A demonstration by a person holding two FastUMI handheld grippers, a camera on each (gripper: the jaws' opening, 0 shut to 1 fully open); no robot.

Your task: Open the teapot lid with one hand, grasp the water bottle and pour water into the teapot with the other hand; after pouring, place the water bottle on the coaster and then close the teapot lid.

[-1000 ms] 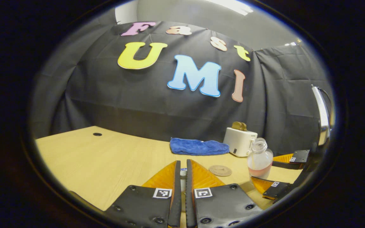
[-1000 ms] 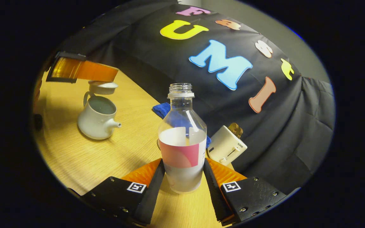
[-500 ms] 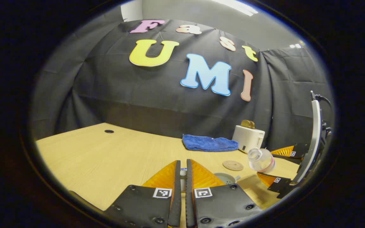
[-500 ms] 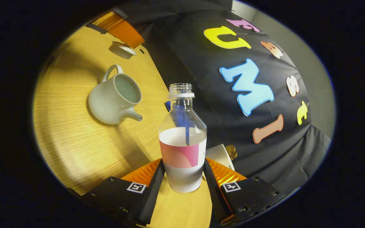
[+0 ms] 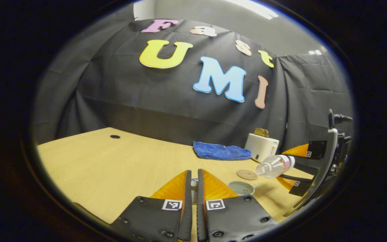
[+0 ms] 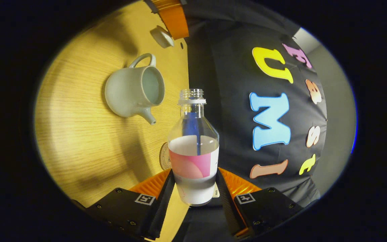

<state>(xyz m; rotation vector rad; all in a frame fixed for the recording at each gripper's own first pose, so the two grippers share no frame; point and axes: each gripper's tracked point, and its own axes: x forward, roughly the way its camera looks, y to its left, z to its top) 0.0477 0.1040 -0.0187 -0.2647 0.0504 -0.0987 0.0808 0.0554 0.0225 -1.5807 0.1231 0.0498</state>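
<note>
While tipped well over toward the teapot [image 6: 134, 90], held in the air by the right gripper [image 6: 195, 188], both fingers pressing on the labelled lower body of the water bottle [image 6: 193, 148]. Neck open, no cap, mouth close beside the teapot's rim, apart from it; some water inside the bottle.

From the right gripper view: teapot standing on the wooden table [image 6: 79, 134] with its top uncovered, handle away from the bottle, spout toward it. Teapot lid [image 6: 162, 36] lifted clear of the pot, beside the fingers of the left gripper at the upper edge. Coaster [image 6: 164, 156] flat on the table, partly hidden behind the bottle.

From the left gripper view: left gripper [image 5: 194, 188] with fingers pressed nearly together, a small pale thing pinched between the tips, most likely the lid's knob, though too hidden to tell for sure. Teapot [image 5: 241, 187] just right of those fingers, only its open rim showing. Bottle [image 5: 274, 165] lying almost level above and right of the pot, mouth pointing at it, clamped by the right gripper [image 5: 297, 167]. Coaster [image 5: 246, 174] bare, just behind the pot. Farther back, a blue cloth [image 5: 221, 151] and a white toaster [image 5: 261, 147] near the wall.
</note>
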